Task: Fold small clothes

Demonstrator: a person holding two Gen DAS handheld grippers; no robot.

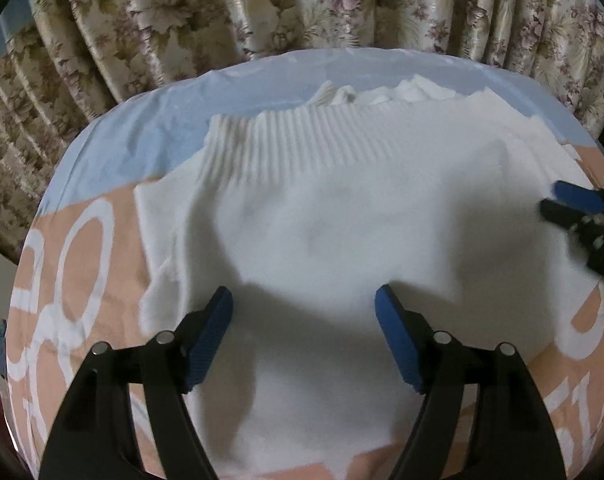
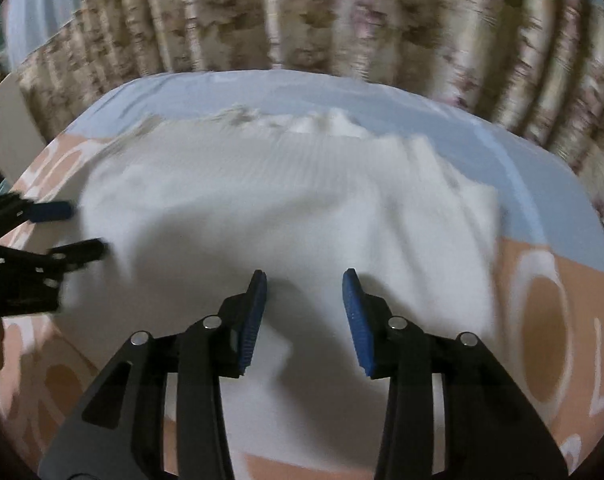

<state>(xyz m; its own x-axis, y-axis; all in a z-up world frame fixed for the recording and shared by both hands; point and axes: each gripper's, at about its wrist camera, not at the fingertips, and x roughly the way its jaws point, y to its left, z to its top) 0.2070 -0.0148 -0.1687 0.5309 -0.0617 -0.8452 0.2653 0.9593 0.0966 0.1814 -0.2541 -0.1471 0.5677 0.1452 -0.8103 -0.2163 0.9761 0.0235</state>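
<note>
A white knitted garment (image 1: 342, 220) lies spread on a sheet, its ribbed band (image 1: 286, 144) at the far side. My left gripper (image 1: 304, 296) is open and empty just above the garment's near part. My right gripper (image 2: 305, 278) is open and empty above the same garment (image 2: 282, 208); that view is blurred. The right gripper shows at the right edge of the left wrist view (image 1: 558, 200), over the garment's right side. The left gripper shows at the left edge of the right wrist view (image 2: 84, 230), open, at the garment's left side.
The garment lies on a sheet with a peach part (image 1: 114, 280) bearing large white letters and a pale blue part (image 1: 150, 120) beyond. Floral curtains (image 1: 262, 4) hang close behind the far edge. Bunched white fabric (image 1: 414, 88) lies past the ribbed band.
</note>
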